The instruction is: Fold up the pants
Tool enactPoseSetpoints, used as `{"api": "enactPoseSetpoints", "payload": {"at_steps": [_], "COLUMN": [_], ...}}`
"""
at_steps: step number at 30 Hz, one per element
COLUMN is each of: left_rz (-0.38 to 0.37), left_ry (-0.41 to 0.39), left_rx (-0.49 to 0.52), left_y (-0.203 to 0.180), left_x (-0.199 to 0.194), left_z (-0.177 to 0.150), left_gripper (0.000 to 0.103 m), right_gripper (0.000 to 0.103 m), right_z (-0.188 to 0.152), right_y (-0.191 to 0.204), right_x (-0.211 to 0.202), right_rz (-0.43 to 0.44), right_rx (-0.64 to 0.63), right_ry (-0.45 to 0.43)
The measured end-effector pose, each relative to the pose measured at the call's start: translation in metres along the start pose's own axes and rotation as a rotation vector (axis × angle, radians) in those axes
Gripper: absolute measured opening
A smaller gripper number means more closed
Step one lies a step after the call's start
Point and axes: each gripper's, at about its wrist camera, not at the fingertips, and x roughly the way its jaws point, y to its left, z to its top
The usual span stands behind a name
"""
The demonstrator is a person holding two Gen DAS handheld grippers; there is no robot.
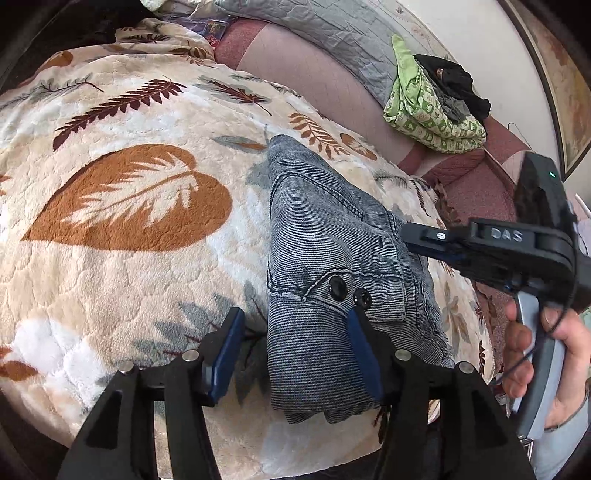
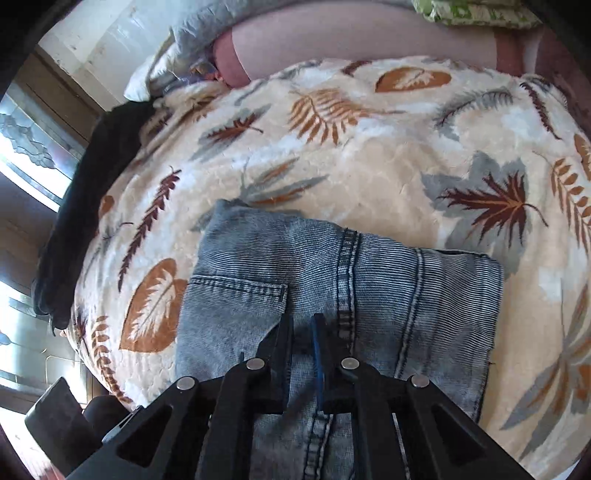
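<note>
Folded pants (image 1: 332, 258) lie on a leaf-print blanket (image 1: 129, 258), green cloth (image 1: 424, 110) beyond; left tool (image 1: 295, 332) spread, right tool (image 2: 301, 332) slightly parted.

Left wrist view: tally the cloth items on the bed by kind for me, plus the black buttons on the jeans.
Folded jeans: 1
Leaf-print blanket: 1
Grey quilted cover: 1
Green patterned cloth: 1
Black garment on the green cloth: 1
Black buttons: 2
Total: 7
</note>
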Motion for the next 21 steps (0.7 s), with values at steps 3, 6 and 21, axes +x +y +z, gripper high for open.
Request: {"api": "enactPoseSetpoints", "payload": {"at_steps": [3, 6, 21], "left_rz": [0.011, 0.030, 0.027], "left_ry": [-0.005, -0.017, -0.059], "left_rx": [0.001, 0.007, -0.017], "left_y": [0.000, -0.003, 0.004], "left_x": [0.000, 0.001, -0.016], "left_z": [0.000, -0.001, -0.002], "left_gripper": [0.061, 0.062, 0.070], "right_gripper": [0.066, 0.066, 0.073], "right_z": [-0.030, -0.049, -0.079], "right_y": [-0.009, -0.013, -0.034], "right_x": [0.006, 0.003, -0.041], "right_rz": [-0.050, -0.089, -0.063], "right_rx": [-0.033, -0.072, 0.023], "right_ry": [0.031, -0.004, -0.151]}}
